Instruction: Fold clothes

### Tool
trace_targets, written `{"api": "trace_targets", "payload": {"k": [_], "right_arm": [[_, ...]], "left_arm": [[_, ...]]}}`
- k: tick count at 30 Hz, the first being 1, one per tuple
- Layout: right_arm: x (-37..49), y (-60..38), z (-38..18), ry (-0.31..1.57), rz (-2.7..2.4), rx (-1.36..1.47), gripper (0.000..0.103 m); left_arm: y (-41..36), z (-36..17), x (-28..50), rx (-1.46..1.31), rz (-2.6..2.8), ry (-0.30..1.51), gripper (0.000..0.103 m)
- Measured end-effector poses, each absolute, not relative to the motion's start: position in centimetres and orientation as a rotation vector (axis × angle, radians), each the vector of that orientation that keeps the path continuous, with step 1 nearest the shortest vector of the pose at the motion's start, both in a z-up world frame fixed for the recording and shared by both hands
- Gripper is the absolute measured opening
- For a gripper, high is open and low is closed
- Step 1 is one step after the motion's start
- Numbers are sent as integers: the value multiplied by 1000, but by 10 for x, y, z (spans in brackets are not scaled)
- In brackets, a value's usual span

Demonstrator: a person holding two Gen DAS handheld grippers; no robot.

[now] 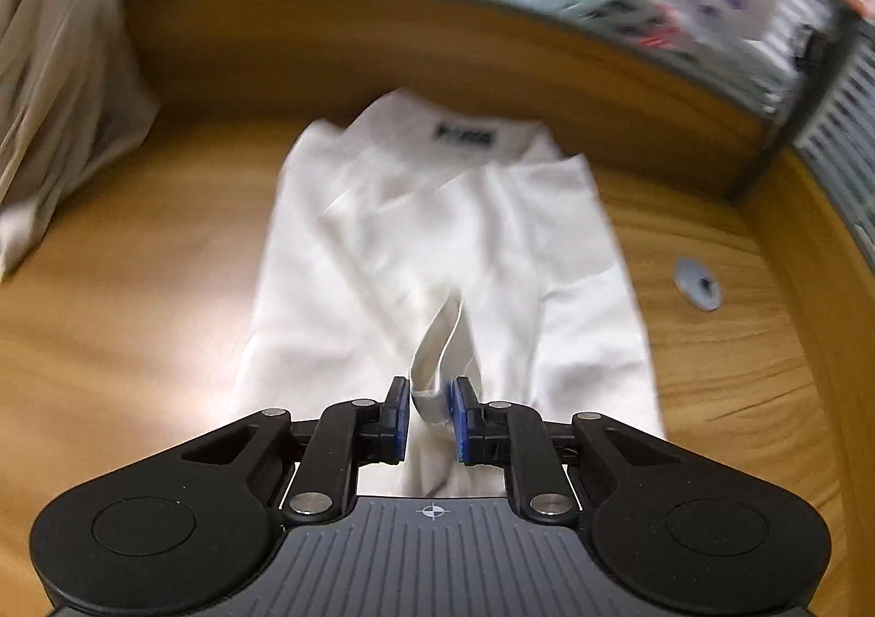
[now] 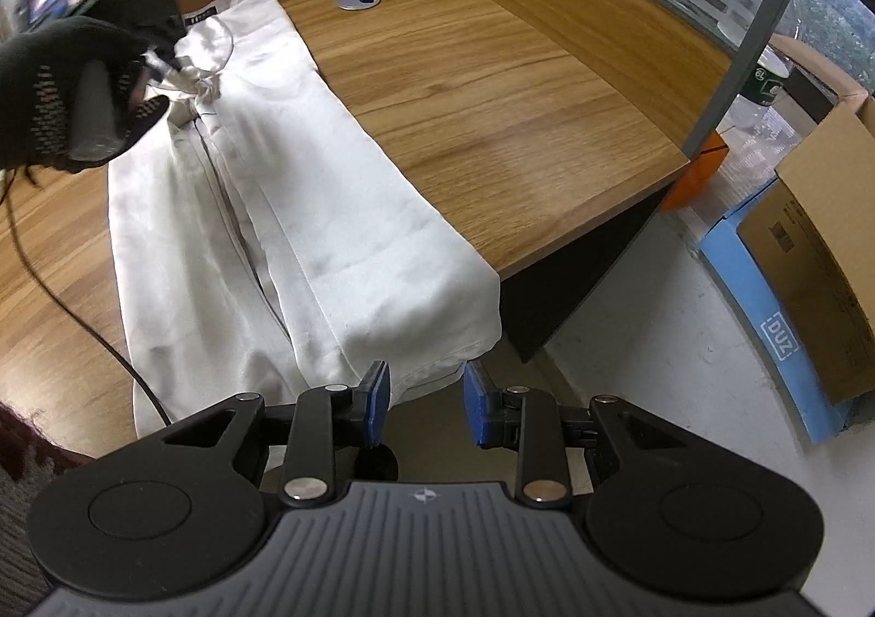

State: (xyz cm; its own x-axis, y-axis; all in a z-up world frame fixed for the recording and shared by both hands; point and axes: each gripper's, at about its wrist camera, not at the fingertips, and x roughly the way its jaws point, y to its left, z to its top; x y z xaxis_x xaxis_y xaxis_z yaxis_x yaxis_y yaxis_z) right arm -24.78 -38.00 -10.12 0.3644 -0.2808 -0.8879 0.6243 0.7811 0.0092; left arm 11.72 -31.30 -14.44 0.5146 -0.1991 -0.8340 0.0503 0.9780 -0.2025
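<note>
A white garment (image 2: pixel 306 212) lies lengthwise on the wooden table (image 2: pixel 492 86), its black neck label (image 1: pixel 465 135) at the far end. My left gripper (image 1: pixel 431 409) is shut on a narrow band of its white fabric, lifted off the layers below. In the right wrist view a black-gloved hand (image 2: pixel 54 70) holds that gripper over the garment's far end, with bunched cloth (image 2: pixel 202 81) at its tips. My right gripper (image 2: pixel 426 403) stands open at the table's near edge. The garment's hem corner (image 2: pixel 437 360) lies just ahead of its fingers, with nothing between the pads.
A beige cloth (image 1: pixel 60 103) hangs at the left. A grey cable grommet (image 2: pixel 358 3) sits in the table near the back panel. A black cable (image 2: pixel 71 310) crosses the table's left side. A cardboard box (image 2: pixel 820 245) stands on the floor to the right.
</note>
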Motion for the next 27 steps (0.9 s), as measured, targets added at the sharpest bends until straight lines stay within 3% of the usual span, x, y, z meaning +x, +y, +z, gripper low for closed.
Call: {"api": "trace_targets", "payload": {"k": [5,8,15,21,27], "right_arm": [[-242,-382,-104,1044,-569,355,34],[-241,-386,-102,1028,-564,348,34],[-245,-397,-103,1011,-551,343,36],[-246,-409,-107,993,-485,346,36],[-243,-423,-114,1001,-380,298,44]], "left_arm": [[-292,-159,111,-210,-130,1111,21],[-283,-154,106,-218,-187,1103,35],[-262,-137,95,-200,-337,1033,48],[-241,-127,76,-88,-459,952,51],[-209,-121,33,3,-576,890,52]]}}
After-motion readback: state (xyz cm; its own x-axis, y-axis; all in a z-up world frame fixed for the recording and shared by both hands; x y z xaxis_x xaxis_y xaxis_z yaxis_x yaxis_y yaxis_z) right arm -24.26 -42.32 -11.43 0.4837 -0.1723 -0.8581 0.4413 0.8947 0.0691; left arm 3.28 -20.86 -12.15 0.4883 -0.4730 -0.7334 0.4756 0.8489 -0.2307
